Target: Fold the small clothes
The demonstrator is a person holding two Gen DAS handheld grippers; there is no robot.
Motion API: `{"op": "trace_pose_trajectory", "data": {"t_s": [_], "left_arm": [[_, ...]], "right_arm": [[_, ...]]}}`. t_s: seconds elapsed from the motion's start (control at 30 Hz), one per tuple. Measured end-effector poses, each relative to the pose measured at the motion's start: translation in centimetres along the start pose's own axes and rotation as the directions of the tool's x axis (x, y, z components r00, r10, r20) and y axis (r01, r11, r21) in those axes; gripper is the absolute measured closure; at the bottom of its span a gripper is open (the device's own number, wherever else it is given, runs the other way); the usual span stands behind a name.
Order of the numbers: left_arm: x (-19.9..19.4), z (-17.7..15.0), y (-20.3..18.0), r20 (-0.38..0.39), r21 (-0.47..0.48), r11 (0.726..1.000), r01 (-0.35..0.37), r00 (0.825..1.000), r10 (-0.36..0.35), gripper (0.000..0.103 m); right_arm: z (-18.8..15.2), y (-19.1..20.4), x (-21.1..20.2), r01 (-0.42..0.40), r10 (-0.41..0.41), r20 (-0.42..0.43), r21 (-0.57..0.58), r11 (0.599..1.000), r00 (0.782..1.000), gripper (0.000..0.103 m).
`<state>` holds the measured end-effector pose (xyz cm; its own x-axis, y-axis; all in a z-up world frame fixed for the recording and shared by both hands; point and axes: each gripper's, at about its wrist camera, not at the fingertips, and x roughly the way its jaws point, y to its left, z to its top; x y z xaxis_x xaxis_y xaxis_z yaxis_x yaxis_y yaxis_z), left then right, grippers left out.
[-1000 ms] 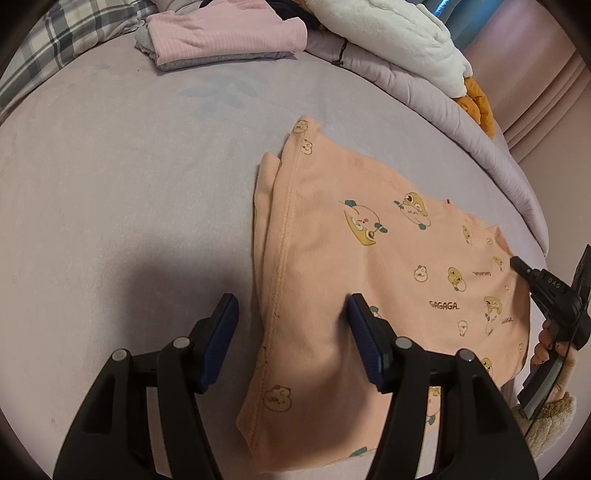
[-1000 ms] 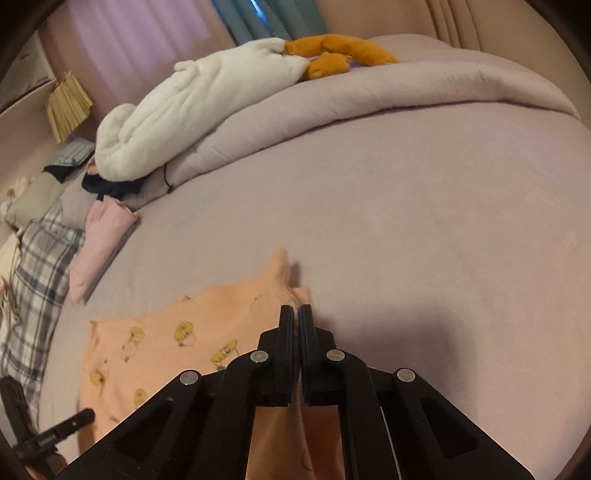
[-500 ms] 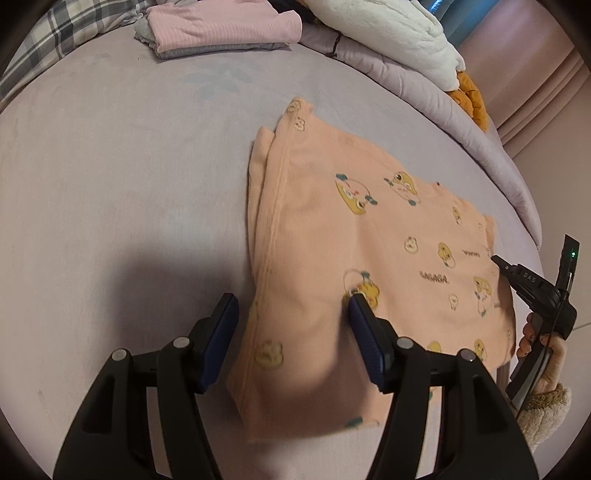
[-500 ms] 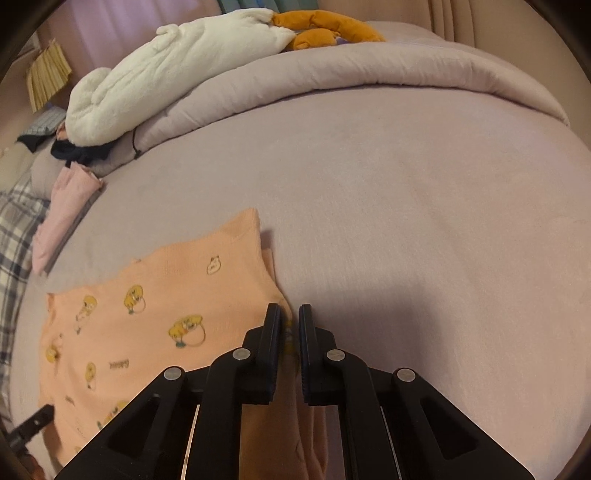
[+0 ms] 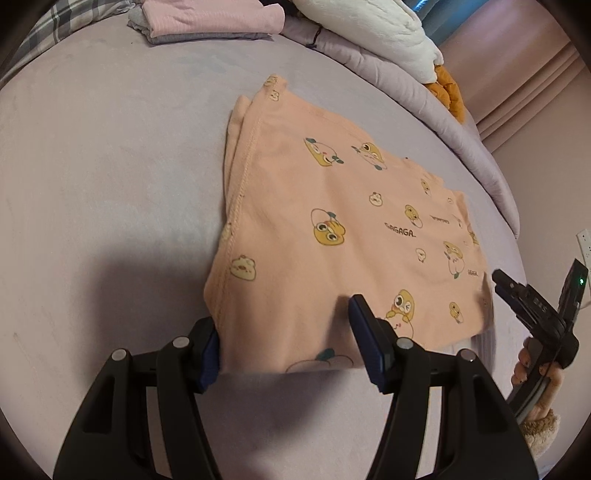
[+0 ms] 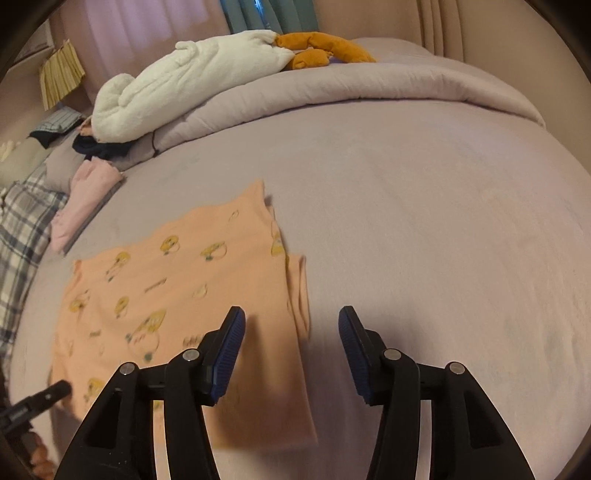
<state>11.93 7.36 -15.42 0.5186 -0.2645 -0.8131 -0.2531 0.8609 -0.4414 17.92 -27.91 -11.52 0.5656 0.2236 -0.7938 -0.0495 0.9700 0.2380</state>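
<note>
Overhead, a lilac bedsheet point(image 6: 424, 229) fills the room beneath pink curtains point(image 6: 147, 29).

- Right claw point(image 6: 290, 345) low in view, jaws opening, blue pads point(image 6: 231, 354) apart, nothing pressed between them.
- Peach printed garment point(image 6: 177, 295) spread flat on lilac bed point(image 6: 424, 229), right edge under the gap between the pads.
- Folded pink clothes point(image 6: 86, 199) near the garment's far left corner.
- White plush point(image 6: 192, 86) and orange plush point(image 6: 325, 46) atop rolled duvet point(image 6: 351, 92).
- Left claw point(image 6: 35, 404) at lower left, by the garment's corner.
</note>
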Motion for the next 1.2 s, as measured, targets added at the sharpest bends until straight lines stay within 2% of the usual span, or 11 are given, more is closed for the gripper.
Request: {"op": "trace_pose_trajectory", "data": {"t_s": [0.23,0.43,0.5,0.53,0.6,0.63,0.7,0.73,0.83,0.93,1.2], "left_arm": [[0.0,-0.2,0.0,0.006,-0.011,1.0,0.027,1.0,-0.027,0.043],[0.7,-0.1,-0.3,0.006,0.009,0.999,0.044,0.999,-0.044,0.044],[1.0,0.1,-0.1,0.003,-0.011,0.998,0.057,0.998,-0.057,0.054],[1.1,0.3,0.1,0.001,-0.027,0.998,0.056,0.998,-0.056,0.067],[1.4,0.5,0.3,-0.011,-0.057,0.995,0.085,0.996,-0.086,0.079],[1.5,0.5,0.3,-0.015,-0.071,0.993,0.095,0.995,-0.096,0.084],[1.1,0.2,-0.3,-0.006,-0.049,0.997,0.058,0.998,-0.058,0.088],[0.7,0.1,-0.6,0.002,-0.037,0.999,0.038,0.999,-0.038,0.089],[-0.7,-0.7,-1.7,0.025,0.009,1.0,0.008,1.0,-0.008,0.09],[-2.4,-1.8,-2.4,0.042,0.047,0.999,-0.005,0.999,0.003,0.091],[-5.2,-6.1,-2.6,0.027,0.102,0.995,-0.014,1.0,0.011,0.09]], "right_arm": [[-2.9,-1.9,-0.7,-0.068,0.076,-0.075,0.107,0.992,0.994,0.046],[-4.8,-1.8,0.5,-0.194,0.215,-0.088,0.206,0.959,0.973,0.045],[-4.7,-1.1,1.0,-0.217,0.24,-0.082,0.219,0.951,0.967,0.044],[-4.6,-1.0,1.1,-0.225,0.247,-0.077,0.218,0.95,0.966,0.044],[-4.2,-0.5,1.7,-0.252,0.271,-0.063,0.221,0.942,0.96,0.044],[-4.0,-0.2,2.0,-0.262,0.28,-0.056,0.217,0.94,0.958,0.045],[-3.7,0.6,2.3,-0.251,0.265,-0.049,0.195,0.948,0.963,0.083],[-3.9,0.4,2.1,-0.249,0.265,-0.055,0.198,0.948,0.963,0.093],[-4.2,1.1,-0.4,-0.223,0.223,0.016,0.123,0.967,0.975,0.093],[-4.4,2.0,-2.6,-0.215,0.213,0.041,0.073,0.974,0.976,0.094],[-6.6,0.7,-6.3,-0.217,0.211,0.072,0.076,0.973,0.975,0.094]]}}
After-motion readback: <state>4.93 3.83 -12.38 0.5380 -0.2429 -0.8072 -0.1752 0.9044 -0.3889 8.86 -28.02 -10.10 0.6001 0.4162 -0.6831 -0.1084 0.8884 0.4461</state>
